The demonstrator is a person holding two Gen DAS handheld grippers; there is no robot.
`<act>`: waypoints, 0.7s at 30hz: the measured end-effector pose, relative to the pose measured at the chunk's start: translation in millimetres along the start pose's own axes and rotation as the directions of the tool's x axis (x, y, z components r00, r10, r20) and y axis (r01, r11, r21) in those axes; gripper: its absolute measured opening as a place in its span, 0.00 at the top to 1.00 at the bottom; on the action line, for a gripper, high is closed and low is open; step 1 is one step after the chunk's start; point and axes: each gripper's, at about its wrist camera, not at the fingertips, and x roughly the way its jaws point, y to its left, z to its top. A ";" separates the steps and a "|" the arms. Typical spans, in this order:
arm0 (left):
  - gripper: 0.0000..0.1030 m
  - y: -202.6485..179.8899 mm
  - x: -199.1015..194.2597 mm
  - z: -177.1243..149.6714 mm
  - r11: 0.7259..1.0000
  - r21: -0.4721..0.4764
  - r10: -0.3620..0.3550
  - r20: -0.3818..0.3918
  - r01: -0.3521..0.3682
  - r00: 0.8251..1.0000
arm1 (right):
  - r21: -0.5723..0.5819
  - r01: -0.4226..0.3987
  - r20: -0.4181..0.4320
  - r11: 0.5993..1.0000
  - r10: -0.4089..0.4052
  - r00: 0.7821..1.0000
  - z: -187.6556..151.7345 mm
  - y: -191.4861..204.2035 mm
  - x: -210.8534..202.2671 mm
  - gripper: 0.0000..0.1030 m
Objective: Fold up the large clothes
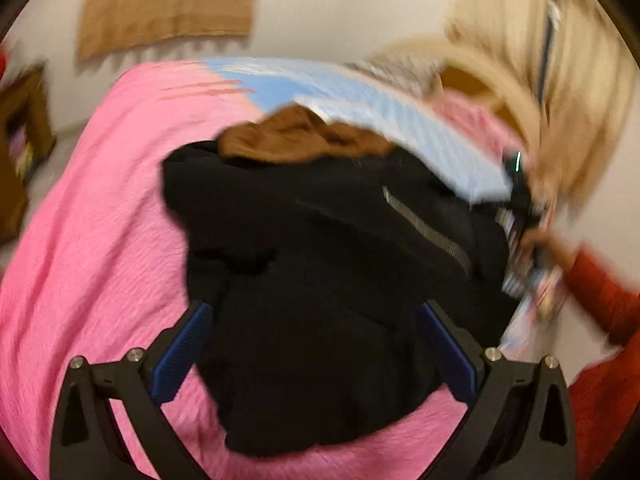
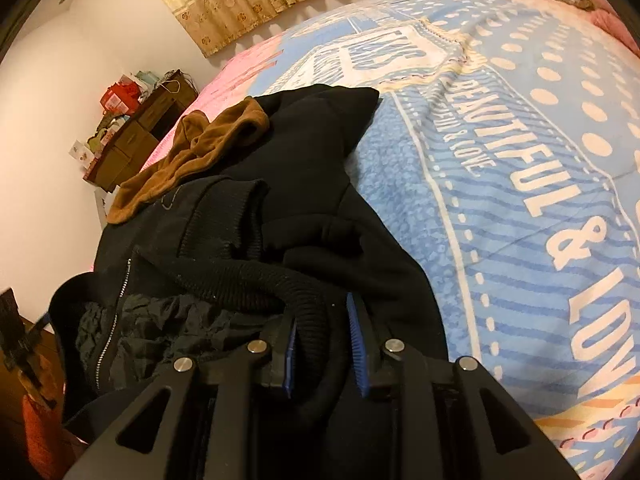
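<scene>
In the left wrist view, the picture is blurry. The left gripper point(image 1: 314, 354) has its two blue fingers point(image 1: 182, 354) spread wide apart. A black jacket point(image 1: 320, 280) lies in a heap on a pink bed cover point(image 1: 92, 240), and the near part of the heap fills the space between the fingers. I cannot tell if the fingers touch the cloth. A brown cloth point(image 1: 296, 134) sits on the far end of the jacket. Behind it is a blue blanket point(image 1: 400, 120). At the right edge, an arm in a red sleeve point(image 1: 600, 300) reaches toward the jacket.

In the right wrist view, the right gripper point(image 2: 322, 350) has its fingers close together, with a thick ribbed black edge point(image 2: 256, 276) of the black jacket point(image 2: 312, 184) pinched between them. The rest of the jacket spreads away from the gripper, up and to the left, with a silver zipper point(image 2: 114, 316) showing on the left side. The brown cloth point(image 2: 192, 148) lies on the jacket's far left part. The jacket's right side rests on the blue blanket point(image 2: 500, 200) with big white letters. A brown dresser point(image 2: 136, 136) stands by the wall.
</scene>
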 end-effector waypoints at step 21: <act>0.21 -1.0 62.4 2.8 0.998 -0.030 -0.054 -0.099 0.051 0.994 | -0.420 -0.088 0.018 0.903 0.105 0.994 -49.5 35.5 -102.3 0.19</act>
